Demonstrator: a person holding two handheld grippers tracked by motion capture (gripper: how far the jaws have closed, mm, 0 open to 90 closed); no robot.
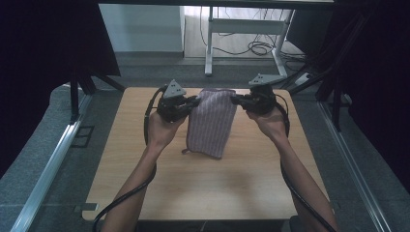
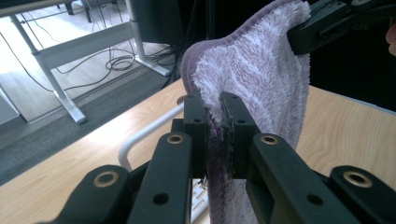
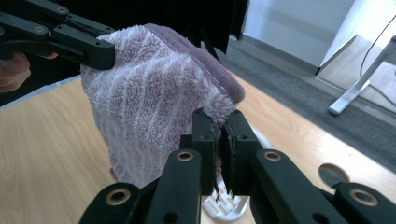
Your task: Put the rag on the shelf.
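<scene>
Above the far half of the table (image 1: 145, 193), item: one towel (image 1: 211, 123), pale purple with a lighter stripe, folded double and hanging from its top edge.

Hold: left gripper (image 1: 193, 102) was clamped on the towel's top left corner, right gripper (image 1: 236, 100) on its top right corner. In the left gripper view the jaws were pressed tight on the pile of the towel (image 2: 261, 70), with the right gripper (image 2: 299, 39) pinching the far corner. The right gripper view showed the same in reverse: its own jaws shut on the towel (image 3: 154, 112), the left gripper (image 3: 112, 53) on the other corner.

Position: top edge was stretched level between the two grippers; the lower end seemed to touch or nearly touch the table, though contact could not be told.

Other: a white object lay on the table beneath the jaws, its kind unclear.

Step, as judged: towel lifted by two corners, mid-fold or mid-spread.

Next move, as judged: both grips kept firm and level, moved together, so the cloth could be laid down flat without slipping or bunching.
</scene>
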